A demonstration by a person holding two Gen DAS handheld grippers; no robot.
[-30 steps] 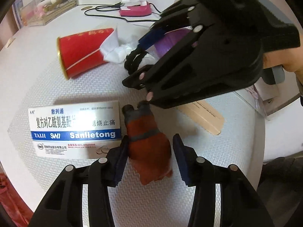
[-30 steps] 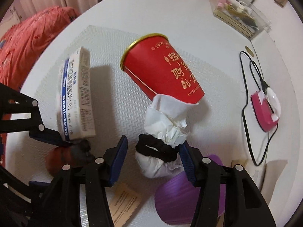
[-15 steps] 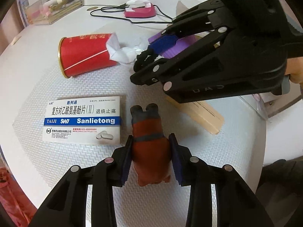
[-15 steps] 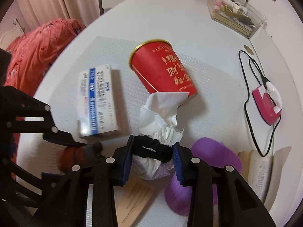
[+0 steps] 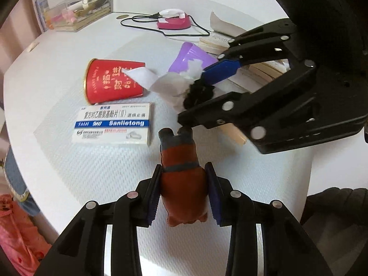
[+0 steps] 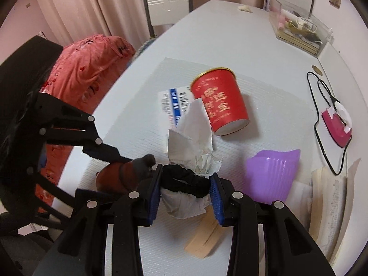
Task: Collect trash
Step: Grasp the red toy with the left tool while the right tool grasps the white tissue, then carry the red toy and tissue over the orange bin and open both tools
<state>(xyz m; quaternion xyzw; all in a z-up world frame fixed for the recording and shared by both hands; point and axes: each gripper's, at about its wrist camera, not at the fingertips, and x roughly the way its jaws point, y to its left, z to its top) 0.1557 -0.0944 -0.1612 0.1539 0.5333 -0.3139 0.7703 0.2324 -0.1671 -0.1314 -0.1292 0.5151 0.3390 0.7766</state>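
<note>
My left gripper (image 5: 184, 193) is shut on a small brown toy animal (image 5: 181, 179), held clear of the table; the same toy (image 6: 122, 174) shows at the left of the right wrist view. My right gripper (image 6: 185, 191) is shut on a crumpled white tissue wad (image 6: 191, 145) wrapped with a black band (image 6: 184, 180), lifted off the mat; the wad (image 5: 170, 85) hangs between the jaws in the left wrist view. A red paper cup (image 5: 112, 84) lies on its side on the mat, and a white medicine box (image 5: 112, 124) lies flat in front of it.
A purple plastic dish (image 6: 273, 172) and a beige paper slip (image 6: 204, 239) lie on the mat. Books (image 6: 329, 197), a pink device with a black cable (image 6: 337, 122) and a clear organiser box (image 6: 299, 30) stand further back. A chair (image 6: 168, 0) and red cloth (image 6: 87, 62) lie beyond the table's edge.
Both grippers closed on their items and rose from the table: the left with the brown toy, the right with the tissue wad, which pulled away from the red cup.
</note>
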